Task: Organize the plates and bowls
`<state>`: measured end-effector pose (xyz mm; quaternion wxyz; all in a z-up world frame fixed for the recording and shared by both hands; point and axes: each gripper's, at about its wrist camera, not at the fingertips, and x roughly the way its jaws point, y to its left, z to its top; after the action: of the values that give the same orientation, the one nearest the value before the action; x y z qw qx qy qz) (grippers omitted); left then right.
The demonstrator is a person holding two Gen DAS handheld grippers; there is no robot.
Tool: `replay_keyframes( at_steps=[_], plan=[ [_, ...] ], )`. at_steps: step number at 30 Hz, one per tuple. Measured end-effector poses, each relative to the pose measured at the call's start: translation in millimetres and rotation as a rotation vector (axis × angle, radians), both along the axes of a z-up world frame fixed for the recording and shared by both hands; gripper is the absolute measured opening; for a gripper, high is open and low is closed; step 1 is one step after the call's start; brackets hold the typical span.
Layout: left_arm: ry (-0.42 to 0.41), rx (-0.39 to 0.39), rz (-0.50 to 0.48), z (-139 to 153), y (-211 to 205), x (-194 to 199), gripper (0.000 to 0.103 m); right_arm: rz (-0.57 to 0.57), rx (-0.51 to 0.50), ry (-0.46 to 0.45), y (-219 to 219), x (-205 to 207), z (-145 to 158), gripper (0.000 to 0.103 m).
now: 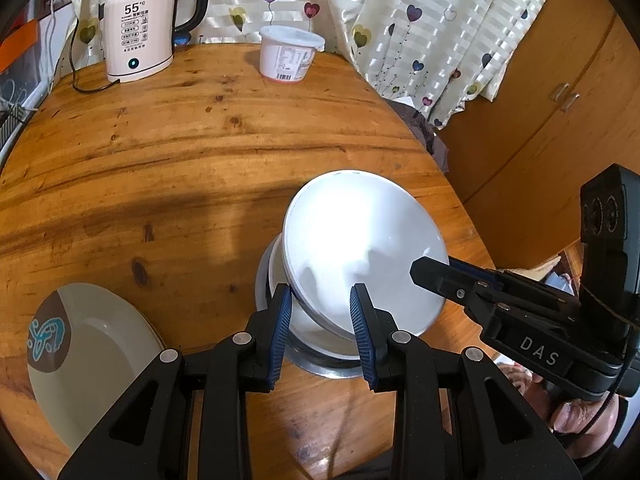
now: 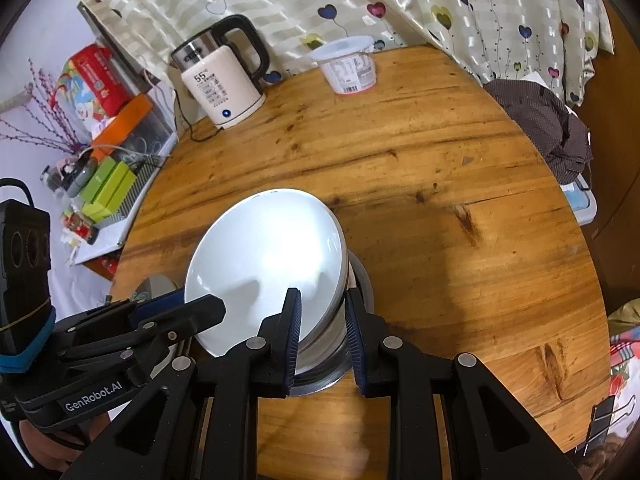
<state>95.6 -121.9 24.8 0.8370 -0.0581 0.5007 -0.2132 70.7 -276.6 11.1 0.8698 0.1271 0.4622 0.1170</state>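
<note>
A white bowl (image 1: 360,232) (image 2: 264,252) hangs tilted just above a stack: another white bowl (image 1: 276,276) nested in a steel bowl (image 1: 320,364) (image 2: 360,276) on the round wooden table (image 1: 180,168). My left gripper (image 1: 322,316) is shut on the tilted bowl's near rim, one finger inside and one outside. My right gripper (image 2: 322,316) is shut on the rim at the other side. Each wrist view shows the other gripper reaching over the bowl: the right gripper (image 1: 436,274), the left gripper (image 2: 208,306). A cream plate (image 1: 92,344) with a brown and teal mark lies at the lower left.
At the table's far edge stand a white electric kettle (image 1: 138,36) (image 2: 224,84) with its cord and a lidded white tub (image 1: 288,52) (image 2: 348,66). A curtain hangs behind. Dark cloth (image 2: 548,132) lies off the right edge, a cluttered shelf (image 2: 108,176) on the left.
</note>
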Motion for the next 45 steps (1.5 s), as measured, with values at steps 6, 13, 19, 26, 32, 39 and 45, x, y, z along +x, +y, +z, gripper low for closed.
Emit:
replay_keyframes(
  at_steps=[6,13,19,26,32,39,45],
  plan=[
    [0.008,0.017,0.002,-5.4,-1.4,0.2,0.032,0.008,-0.008,0.008,1.7,1.3,-4.3,0.022],
    [0.009,0.032,0.002,-7.5,-3.4,-0.5,0.032,0.023,-0.060,-0.003,7.7,1.0,-6.9,0.022],
    [0.003,0.040,0.003,-8.1,-3.7,-1.1,0.032,0.033,-0.092,-0.009,11.7,0.0,-8.5,0.023],
    [-0.003,0.057,0.009,-9.7,-3.9,-1.5,0.032,0.030,-0.094,-0.008,11.8,-0.5,-9.1,0.024],
    [-0.004,0.053,0.016,-11.1,-2.5,-1.9,0.032,0.033,-0.091,-0.011,12.5,-0.5,-9.4,0.024],
    [-0.016,0.053,0.015,-9.0,-2.4,-3.0,0.032,0.038,-0.075,-0.016,9.7,-0.5,-9.2,0.024],
    [-0.046,0.036,0.020,-3.9,0.6,-4.2,0.032,0.038,-0.045,-0.032,2.3,-2.3,-6.1,0.024]
  ],
)
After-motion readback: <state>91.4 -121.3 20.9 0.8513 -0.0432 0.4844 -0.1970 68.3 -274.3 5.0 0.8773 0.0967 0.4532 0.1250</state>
